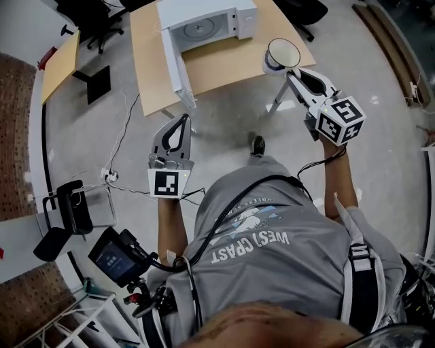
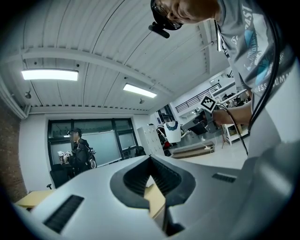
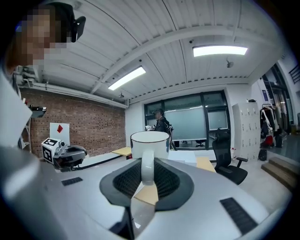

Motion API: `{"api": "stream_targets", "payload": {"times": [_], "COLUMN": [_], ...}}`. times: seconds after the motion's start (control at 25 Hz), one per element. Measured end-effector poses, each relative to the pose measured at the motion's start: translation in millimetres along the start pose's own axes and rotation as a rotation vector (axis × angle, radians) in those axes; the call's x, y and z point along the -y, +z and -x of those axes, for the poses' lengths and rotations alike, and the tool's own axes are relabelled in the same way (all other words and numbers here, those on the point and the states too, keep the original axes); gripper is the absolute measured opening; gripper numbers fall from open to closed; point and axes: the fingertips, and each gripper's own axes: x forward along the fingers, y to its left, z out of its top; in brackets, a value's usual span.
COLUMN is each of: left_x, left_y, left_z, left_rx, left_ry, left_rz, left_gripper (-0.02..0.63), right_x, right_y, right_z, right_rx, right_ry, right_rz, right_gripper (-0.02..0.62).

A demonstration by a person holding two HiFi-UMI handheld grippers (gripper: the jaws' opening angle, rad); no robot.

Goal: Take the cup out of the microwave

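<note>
A white cup (image 1: 282, 54) with a dark rim hangs in the air to the right of the table (image 1: 224, 64). My right gripper (image 1: 289, 72) is shut on its handle. In the right gripper view the cup (image 3: 150, 143) stands upright past the jaws, and its handle runs down between the pads (image 3: 164, 180). The white microwave (image 1: 238, 17) sits on the table with its door (image 1: 173, 64) swung open and nothing on its turntable. My left gripper (image 1: 183, 121) hovers in front of the table's near edge; its tips meet, with nothing between them. From the left gripper view the cup (image 2: 172, 131) shows far off.
A second wooden table (image 1: 61, 64) and black office chairs (image 1: 95, 20) stand at the left. Cables and a power strip (image 1: 109, 175) lie on the floor near my left side. A person (image 3: 161, 123) stands by the far windows.
</note>
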Motion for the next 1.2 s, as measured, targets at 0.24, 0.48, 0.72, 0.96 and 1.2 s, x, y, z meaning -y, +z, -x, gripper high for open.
{"api": "stream_targets", "payload": {"times": [0.24,0.48,0.72,0.96,1.2], "left_x": [18.3,29.6,72.4,92.6,90.3], "left_y": [12.4,30.0,17.3,17.6,20.4], "left_z": [-8.9,-29.8,-58.3,-78.3,-82.1], "left_rx": [0.014,0.01,-0.045,-0.045,-0.028], "left_ry": [-0.022,0.015,0.01,-0.006,-0.029], "left_rz": [-0.015,-0.005,-0.005,0.001,-0.009], "left_gripper": [0.043,0.043,0.043,0.043,0.043], "right_x": [8.4,28.1,64.4,86.4,93.0], "right_y": [1.2,18.2,4.7,-3.8,-4.1], "right_z": [34.6,61.4,98.8,123.3,128.5], "right_rx": [0.013,0.007,-0.002,-0.014,-0.016], "right_ry": [-0.031,-0.015,-0.013,-0.046,-0.085], "right_rz": [-0.003,0.011,0.021,0.005,0.007], "right_gripper": [0.074,0.074,0.074,0.074,0.074]}}
